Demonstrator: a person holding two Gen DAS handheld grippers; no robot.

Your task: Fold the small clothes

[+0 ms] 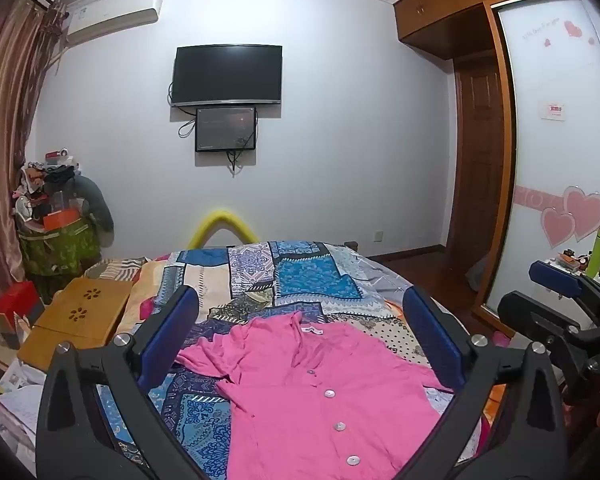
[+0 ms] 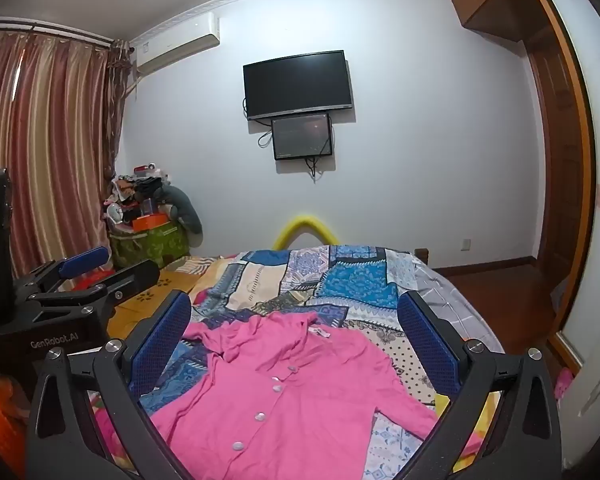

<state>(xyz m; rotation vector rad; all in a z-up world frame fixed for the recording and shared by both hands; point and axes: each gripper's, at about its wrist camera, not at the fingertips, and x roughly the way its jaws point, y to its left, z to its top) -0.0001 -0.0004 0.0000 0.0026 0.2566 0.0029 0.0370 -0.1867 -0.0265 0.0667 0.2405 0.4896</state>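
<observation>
Left gripper jaws spread to full width, nothing between the blue pads, nothing touched. Right gripper the same: wide apart, empty, hovering over the bed.

Pink shirt lies button side up on the patchwork bedspread, below and between the left gripper's fingers. Collar end with white label points away from the tongs, hem runs under the camera. One sleeve spreads toward the left finger, the other toward the right finger; whether cloth meets the pads, cannot tell, it looks lower than them. In the right wrist view the pink shirt also sits between and under the fingers, shifted slightly toward the left finger, its far sleeve trailing out near the right finger.

Beyond the tongs, on the far wall: dark TV with a smaller screen just under it, air conditioner up left, yellow foam tube behind the foot of the bed.

Left wrist view only: wardrobe door with pink hearts at far right, green bottle, the right gripper seen side-on at the right edge. Also a wooden lap table left of the left finger.

Right wrist view only: full striped curtain, the left gripper side-on at the left edge, lettering on its body.
</observation>
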